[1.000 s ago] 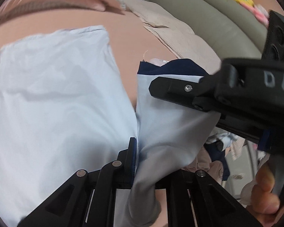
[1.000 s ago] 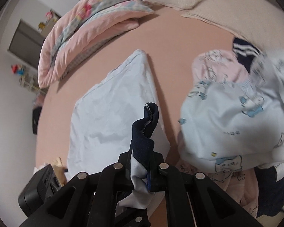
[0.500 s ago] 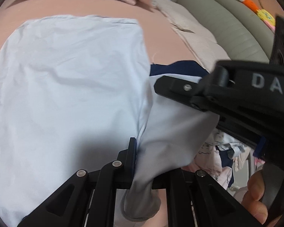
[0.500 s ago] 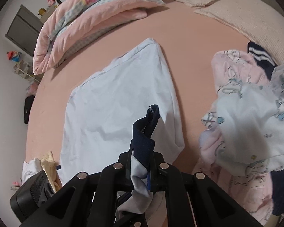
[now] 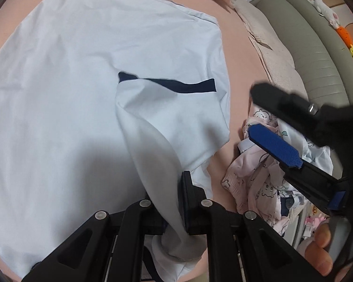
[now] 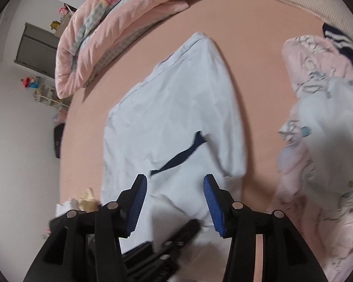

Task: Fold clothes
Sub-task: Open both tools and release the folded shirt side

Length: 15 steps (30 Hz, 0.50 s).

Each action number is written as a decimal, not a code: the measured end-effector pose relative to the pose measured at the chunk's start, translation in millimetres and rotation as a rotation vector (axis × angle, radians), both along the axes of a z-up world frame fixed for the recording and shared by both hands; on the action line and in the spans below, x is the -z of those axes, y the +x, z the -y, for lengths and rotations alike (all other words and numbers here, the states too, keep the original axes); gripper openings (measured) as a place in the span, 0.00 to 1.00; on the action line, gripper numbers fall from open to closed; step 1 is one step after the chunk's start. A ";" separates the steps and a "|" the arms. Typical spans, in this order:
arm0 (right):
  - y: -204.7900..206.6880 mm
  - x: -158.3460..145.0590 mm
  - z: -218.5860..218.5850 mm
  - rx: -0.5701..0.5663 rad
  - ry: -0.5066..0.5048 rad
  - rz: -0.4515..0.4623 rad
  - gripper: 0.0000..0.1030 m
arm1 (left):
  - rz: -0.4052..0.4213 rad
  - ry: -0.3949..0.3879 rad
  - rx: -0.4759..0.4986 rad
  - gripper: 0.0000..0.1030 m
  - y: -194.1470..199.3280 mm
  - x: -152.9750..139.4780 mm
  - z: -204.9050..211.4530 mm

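Note:
A light blue shirt [image 5: 70,98] lies spread on the pink bed [image 5: 242,75]. Its sleeve with a navy cuff [image 5: 190,87] is folded over the shirt's body and lies flat. My left gripper [image 5: 176,195] is shut on the sleeve fabric near the shoulder end. In the right wrist view the shirt [image 6: 176,108] and the navy cuff [image 6: 181,157] lie below my right gripper [image 6: 175,183]. Its jaws are opening, with nothing pressed between the blue pads [image 6: 138,202]. That right gripper [image 5: 251,110] also shows at the right of the left wrist view.
A heap of pink and pale printed clothes [image 6: 322,108] lies right of the shirt, also seen as the heap [image 5: 261,183]. A folded pink quilt [image 6: 120,23] sits at the bed's far side. A beige blanket [image 5: 273,54] and grey-green cushion [image 5: 317,37] border the bed.
The right gripper opened and let go of the navy-cuffed sleeve, which now lies on the shirt. The left gripper shifted across the shirt, still holding the fabric.

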State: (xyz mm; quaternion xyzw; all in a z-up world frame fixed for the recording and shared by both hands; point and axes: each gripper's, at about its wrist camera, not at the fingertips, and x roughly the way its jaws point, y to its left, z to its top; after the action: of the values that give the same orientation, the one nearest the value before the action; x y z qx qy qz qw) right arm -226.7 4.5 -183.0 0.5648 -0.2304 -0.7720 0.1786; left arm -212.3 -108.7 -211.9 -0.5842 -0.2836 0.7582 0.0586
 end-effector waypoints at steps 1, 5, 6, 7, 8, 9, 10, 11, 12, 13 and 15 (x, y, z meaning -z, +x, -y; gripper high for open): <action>1.2 0.4 -3.7 0.004 0.026 0.001 0.48 | 0.004 0.004 0.001 0.09 -1.0 -0.3 0.8; 6.5 8.8 -23.5 0.030 0.079 0.030 0.48 | 0.017 0.061 -0.020 0.16 -3.4 -7.0 8.2; 8.5 11.9 -29.0 0.039 0.085 0.039 0.48 | 0.013 0.071 -0.029 0.24 3.6 -7.3 9.9; 11.2 15.7 -33.9 0.047 0.088 0.047 0.48 | 0.008 0.081 -0.035 0.34 9.3 -8.3 11.4; 14.7 20.1 -38.5 0.053 0.089 0.058 0.48 | 0.003 0.091 -0.036 0.40 13.2 -10.3 12.4; 19.0 24.5 -43.2 0.060 0.082 0.068 0.48 | -0.001 0.101 -0.038 0.51 17.0 -12.3 13.4; 23.7 29.4 -48.0 0.067 0.072 0.079 0.48 | -0.006 0.112 -0.039 0.56 20.9 -14.4 14.4; 27.5 34.3 -51.8 0.075 0.060 0.091 0.48 | -0.011 0.122 -0.040 0.56 24.7 -16.4 15.4; 30.1 40.0 -55.2 0.084 0.046 0.103 0.48 | -0.016 0.132 -0.041 0.56 28.6 -18.5 16.4; 31.9 45.3 -58.1 0.093 0.032 0.115 0.48 | -0.017 0.136 -0.041 0.56 30.5 -19.3 16.3; 30.3 54.3 -61.6 0.108 0.008 0.135 0.48 | 0.001 0.123 -0.027 0.56 32.8 -15.7 12.9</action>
State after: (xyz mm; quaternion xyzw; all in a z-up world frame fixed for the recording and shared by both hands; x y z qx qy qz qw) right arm -196.4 66.1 -237.3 0.6029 -0.2688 -0.7418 0.1184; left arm -179.5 -121.6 -196.2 -0.5761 -0.3376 0.7397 0.0837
